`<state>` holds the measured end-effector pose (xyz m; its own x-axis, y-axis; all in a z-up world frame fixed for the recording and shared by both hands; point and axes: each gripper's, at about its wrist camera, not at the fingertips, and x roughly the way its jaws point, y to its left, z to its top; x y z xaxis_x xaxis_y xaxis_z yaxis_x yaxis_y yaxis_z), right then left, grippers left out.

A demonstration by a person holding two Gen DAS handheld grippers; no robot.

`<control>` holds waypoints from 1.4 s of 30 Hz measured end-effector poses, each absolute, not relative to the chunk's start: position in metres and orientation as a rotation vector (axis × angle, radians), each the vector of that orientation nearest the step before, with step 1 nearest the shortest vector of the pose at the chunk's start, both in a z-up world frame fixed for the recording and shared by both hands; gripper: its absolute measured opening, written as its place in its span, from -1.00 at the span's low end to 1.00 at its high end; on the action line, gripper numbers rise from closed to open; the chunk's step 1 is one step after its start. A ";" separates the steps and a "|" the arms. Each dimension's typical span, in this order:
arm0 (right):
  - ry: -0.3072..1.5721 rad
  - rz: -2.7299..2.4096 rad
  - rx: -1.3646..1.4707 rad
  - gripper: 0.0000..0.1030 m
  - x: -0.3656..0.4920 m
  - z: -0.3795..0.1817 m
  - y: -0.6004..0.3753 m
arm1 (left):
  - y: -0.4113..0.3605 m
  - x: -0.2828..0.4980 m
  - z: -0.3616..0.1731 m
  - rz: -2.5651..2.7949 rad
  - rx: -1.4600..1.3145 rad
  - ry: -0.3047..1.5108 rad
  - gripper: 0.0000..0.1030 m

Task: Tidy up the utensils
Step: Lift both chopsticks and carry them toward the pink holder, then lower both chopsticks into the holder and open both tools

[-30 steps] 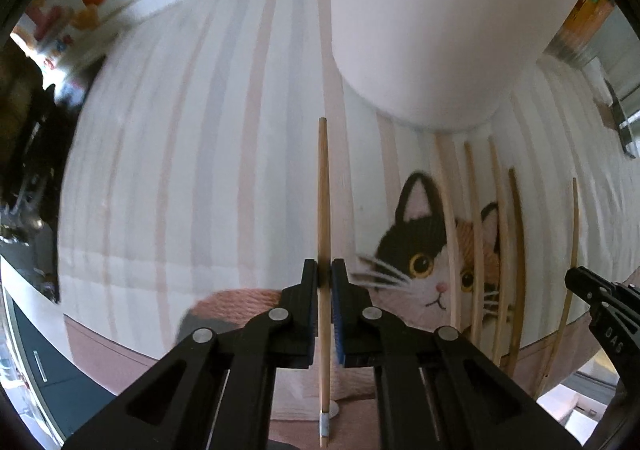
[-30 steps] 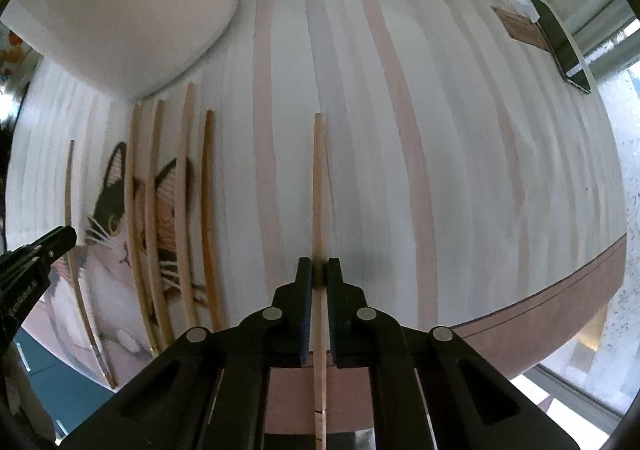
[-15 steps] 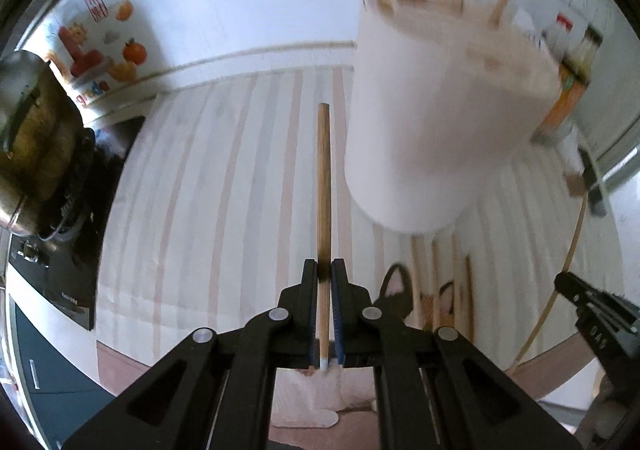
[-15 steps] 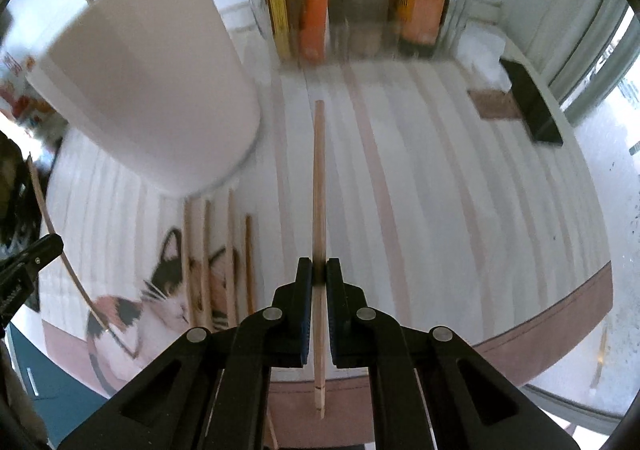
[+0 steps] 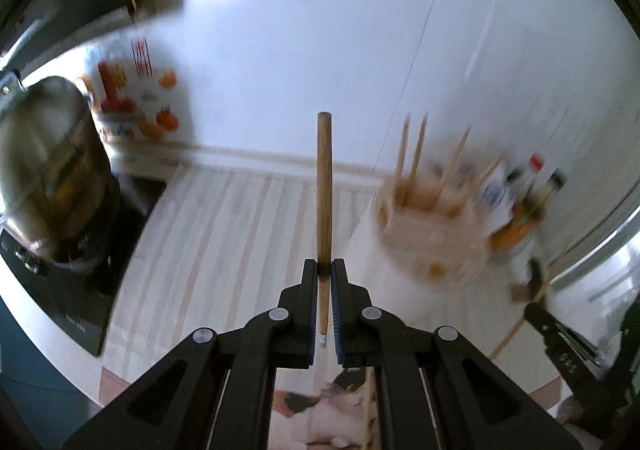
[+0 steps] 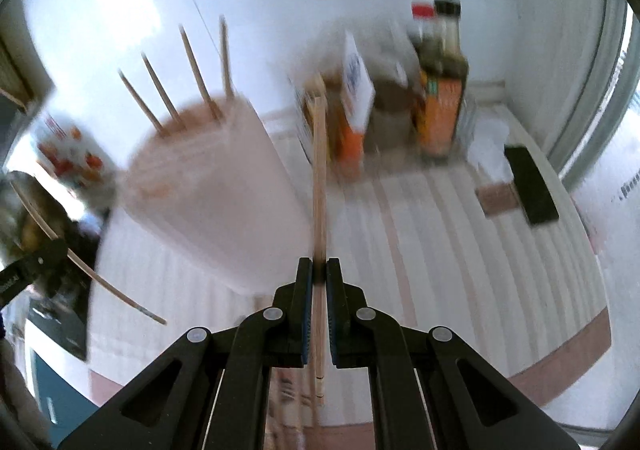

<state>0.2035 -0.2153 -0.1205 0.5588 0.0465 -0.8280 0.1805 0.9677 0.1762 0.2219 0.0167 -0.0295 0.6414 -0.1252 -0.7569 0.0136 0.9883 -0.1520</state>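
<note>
My left gripper point(image 5: 324, 266) is shut on a brown wooden chopstick point(image 5: 324, 186) that points up and forward, lifted above the striped cloth. My right gripper point(image 6: 319, 264) is shut on a pale wooden chopstick point(image 6: 319, 178), also lifted. A white utensil holder point(image 5: 424, 250) with several chopsticks standing in it sits ahead to the right in the left wrist view. It is ahead to the left in the right wrist view point(image 6: 212, 186). More chopsticks lie on the cat-print mat point(image 5: 320, 422) below the left gripper.
A steel pot point(image 5: 44, 170) stands on a black cooktop point(image 5: 72, 290) at the left. Sauce bottles and cartons point(image 6: 436, 90) stand against the back wall. A black phone point(image 6: 530, 184) lies on the cloth at the right. The white wall is close behind.
Both grippers have risen and tilted up with their chopsticks. The holder's open top and the back wall have come into view; the cat mat has dropped to the bottom edge.
</note>
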 end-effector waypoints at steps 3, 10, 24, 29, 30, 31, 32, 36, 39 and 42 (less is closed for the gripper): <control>0.910 -0.035 0.290 -0.87 0.212 -0.082 -0.212 | 0.022 0.216 0.015 -0.112 -0.166 0.795 -0.92; 0.758 0.063 0.359 -0.87 0.241 0.001 -0.206 | 0.012 0.232 0.074 -0.170 -0.205 0.701 -0.92; 0.686 0.016 0.339 -0.87 0.363 0.012 -0.193 | -0.039 0.342 0.034 -0.178 -0.159 0.829 -0.92; 0.735 0.007 0.325 -0.87 0.384 -0.018 -0.189 | -0.043 0.360 0.005 -0.188 -0.142 0.907 -0.92; 0.744 0.010 0.322 -0.87 0.385 -0.022 -0.188 | -0.043 0.362 0.001 -0.198 -0.143 0.920 -0.92; 0.754 0.010 0.317 -0.87 0.386 -0.027 -0.187 | -0.043 0.362 -0.001 -0.204 -0.143 0.932 -0.91; 0.765 0.016 0.312 -0.87 0.387 -0.032 -0.187 | -0.043 0.363 -0.003 -0.206 -0.143 0.944 -0.91; 0.819 0.056 0.304 -0.85 0.387 -0.043 -0.187 | -0.041 0.352 0.006 -0.200 -0.140 0.948 -0.83; 0.867 0.094 0.309 -0.79 0.385 -0.044 -0.189 | -0.035 0.341 0.017 -0.147 -0.096 0.914 -0.45; 0.857 0.090 0.308 -0.32 0.373 -0.036 -0.195 | -0.024 0.331 0.023 -0.091 -0.085 0.876 0.49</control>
<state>0.3735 -0.1954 -0.0360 0.6540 0.2008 -0.7293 0.0450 0.9521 0.3025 0.3313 -0.0242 0.0234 0.6368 -0.1138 -0.7626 0.0445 0.9928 -0.1111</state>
